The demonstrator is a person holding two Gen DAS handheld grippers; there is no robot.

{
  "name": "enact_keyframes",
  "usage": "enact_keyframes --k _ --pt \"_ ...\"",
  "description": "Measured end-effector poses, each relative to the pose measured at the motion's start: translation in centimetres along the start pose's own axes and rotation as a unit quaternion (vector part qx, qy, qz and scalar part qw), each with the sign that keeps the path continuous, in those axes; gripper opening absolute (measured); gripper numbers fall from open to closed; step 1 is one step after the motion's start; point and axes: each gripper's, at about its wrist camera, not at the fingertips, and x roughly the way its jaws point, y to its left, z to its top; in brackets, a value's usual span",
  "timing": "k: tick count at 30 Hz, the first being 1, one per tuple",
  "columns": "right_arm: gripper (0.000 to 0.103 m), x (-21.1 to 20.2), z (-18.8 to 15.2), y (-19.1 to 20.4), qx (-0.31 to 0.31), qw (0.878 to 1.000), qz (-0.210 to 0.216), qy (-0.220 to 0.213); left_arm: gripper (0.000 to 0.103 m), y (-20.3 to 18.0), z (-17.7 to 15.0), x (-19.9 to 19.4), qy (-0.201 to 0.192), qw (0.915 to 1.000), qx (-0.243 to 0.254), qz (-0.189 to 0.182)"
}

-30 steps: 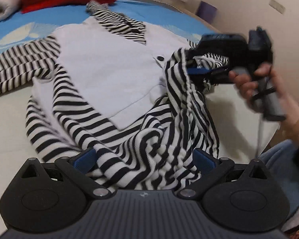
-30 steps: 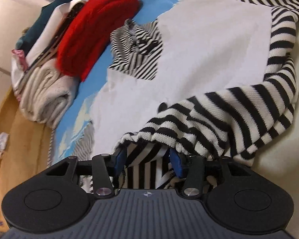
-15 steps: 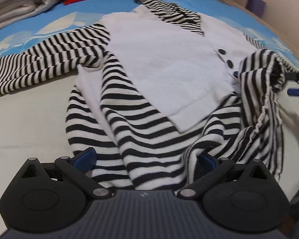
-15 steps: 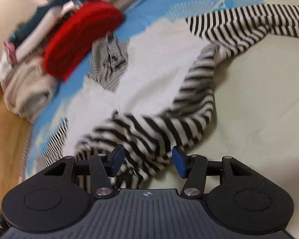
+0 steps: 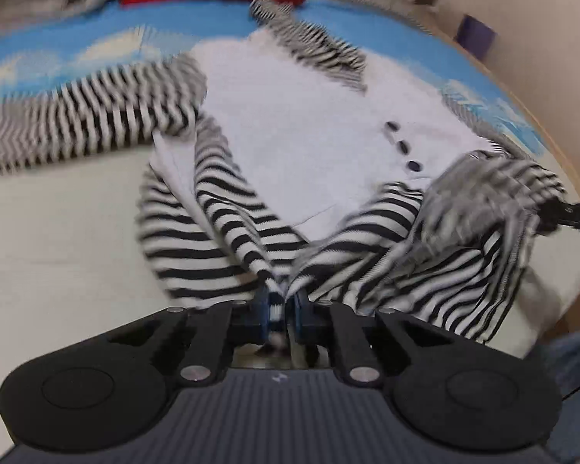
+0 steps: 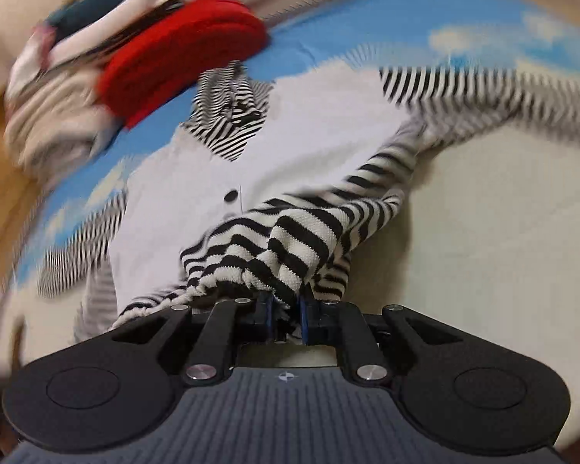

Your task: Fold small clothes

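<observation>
Here, the small knitted garment (image 5: 313,131), white across the chest with black-and-white striped sleeves, collar and lower part, lies spread on a bed (image 5: 58,232) whose cover is cream near the cameras and blue with pale patches farther off. The left gripper (image 5: 281,307) has just been closing, and its blue-padded jaws now pinch a fold of the striped hem between them, the cloth drawn up into a peak from the bed. The right gripper (image 6: 286,311) has likewise just been closing; its jaws clamp a bunched striped edge of the same garment, lifted and gathered over the white front. In the left wrist view, that gripper's black tip shows at the right edge, with the raised stripes blurred beside it.

A row of dark buttons (image 5: 404,147) runs down the white front, just beside the lifted bunch. One striped sleeve (image 5: 81,127) stretches flat to the left in the left wrist view, well apart from both grippers. The striped collar (image 6: 232,120) lies at the garment's far end.

Beyond the collar, a thick folded red knit (image 6: 181,54) rests on the blue part of the cover, touching or just beside a pile of folded clothes (image 6: 54,108) in beige, white and dark teal. A pale wall (image 5: 541,19) and a small purple object (image 5: 477,34) stand past the bed's far right edge. Both views are smeared by motion.
</observation>
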Motion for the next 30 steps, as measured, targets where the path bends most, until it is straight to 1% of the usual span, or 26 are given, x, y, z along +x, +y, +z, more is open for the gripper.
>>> enact_keyframes --k 1,2,5,7,8,9,10,11,12,13,14,16,18,19,21,22,23,24,25,26,27,28,29,30 --pt "0.012 -2.0 -0.7 -0.2 -0.022 1.000 -0.004 0.004 0.007 -0.4 -0.2 -1.0 -0.003 0.9999 0.012 -0.003" --pt "0.012 -3.6 -1.4 -0.1 -0.041 0.999 -0.009 0.011 0.000 -0.9 -0.4 -2.2 -0.004 0.9997 0.024 -0.003" --pt "0.012 -7.5 -3.5 -0.2 -0.102 0.993 -0.050 0.024 0.000 -2.1 -1.4 -5.4 -0.018 0.9976 0.062 0.024" --pt "0.011 -8.6 -4.6 -0.7 -0.119 0.990 -0.069 0.038 0.000 -1.8 -2.5 -6.3 -0.016 0.9976 0.064 0.021" --pt "0.011 -8.3 -5.1 -1.0 -0.127 0.987 -0.080 0.049 0.002 -1.5 -3.2 -6.3 -0.010 0.9979 0.061 0.016" --pt "0.012 -7.5 -5.8 -1.5 -0.141 0.983 -0.098 0.068 0.012 -1.1 -3.8 -6.0 -0.007 0.9985 0.051 0.019" --pt "0.021 -6.2 -6.5 -2.2 -0.148 0.977 -0.123 0.091 0.023 -0.7 -4.3 -5.7 -0.003 0.9990 0.037 0.025" --pt "0.028 -4.8 -6.9 -2.6 -0.137 0.973 -0.151 0.106 0.049 -0.2 -4.7 -5.5 -0.005 0.9993 0.024 0.029" --pt "0.042 -3.9 -7.3 -3.5 -0.118 0.971 -0.177 0.112 0.070 0.2 -4.9 -5.4 -0.014 0.9993 0.009 0.033" --pt "0.043 -3.7 -7.4 -4.0 -0.101 0.971 -0.187 0.107 0.075 0.6 -5.0 -5.3 -0.026 0.9988 -0.011 0.040" --pt "0.043 -4.2 -7.3 -4.4 -0.079 0.976 -0.184 0.089 0.076 0.8 -5.0 -5.0 -0.034 0.9979 -0.029 0.047" --pt "0.048 -5.4 -7.0 -4.4 -0.053 0.985 -0.154 0.054 0.076 0.8 -4.5 -3.7 -0.025 0.9973 -0.043 0.054" --pt "0.050 -6.0 -6.5 -3.6 -0.046 0.989 -0.142 0.021 0.075 0.4 -3.9 -1.6 -0.006 0.9968 -0.045 0.065" --pt "0.050 -6.3 -6.4 -3.3 -0.047 0.989 -0.138 0.004 0.074 0.0 -3.5 -0.6 0.005 0.9967 -0.047 0.066" --pt "0.050 -6.6 -6.0 -2.3 -0.042 0.990 -0.133 -0.034 0.074 -0.7 -2.9 1.1 0.018 0.9971 -0.050 0.055" --pt "0.050 -7.0 -5.7 -1.6 -0.039 0.990 -0.123 -0.056 0.074 -1.3 -2.4 2.1 0.026 0.9974 -0.048 0.047" --pt "0.051 -7.2 -5.3 -0.8 -0.044 0.992 -0.096 -0.074 0.074 -1.8 -2.0 2.8 0.034 0.9976 -0.046 0.040" --pt "0.051 -7.2 -5.0 0.5 -0.061 0.993 -0.058 -0.080 0.074 -2.2 -1.6 3.4 0.038 0.9977 -0.045 0.033" --pt "0.051 -7.0 -4.9 2.1 -0.091 0.993 -0.011 -0.073 0.074 -2.6 -1.1 3.9 0.039 0.9978 -0.046 0.026" --pt "0.052 -6.4 -4.9 3.8 -0.127 0.990 0.033 -0.058 0.074 -3.0 -0.5 4.1 0.037 0.9981 -0.045 0.018" --pt "0.058 -5.7 -5.2 5.6 -0.167 0.983 0.072 -0.039 0.075 -3.3 0.1 4.3 0.031 0.9985 -0.044 0.013" --pt "0.065 -4.6 -5.9 7.8 -0.215 0.971 0.105 -0.022 0.075 -3.5 0.7 4.2 0.023 0.9987 -0.045 0.010" --pt "0.068 -3.4 -6.7 9.8 -0.262 0.957 0.125 -0.013 0.076 -3.6 1.3 4.3 0.016 0.9987 -0.048 0.007" --pt "0.072 -2.2 -7.6 11.5 -0.307 0.943 0.131 -0.010 0.078 -3.6 1.9 4.3 0.009 0.9986 -0.052 0.001"
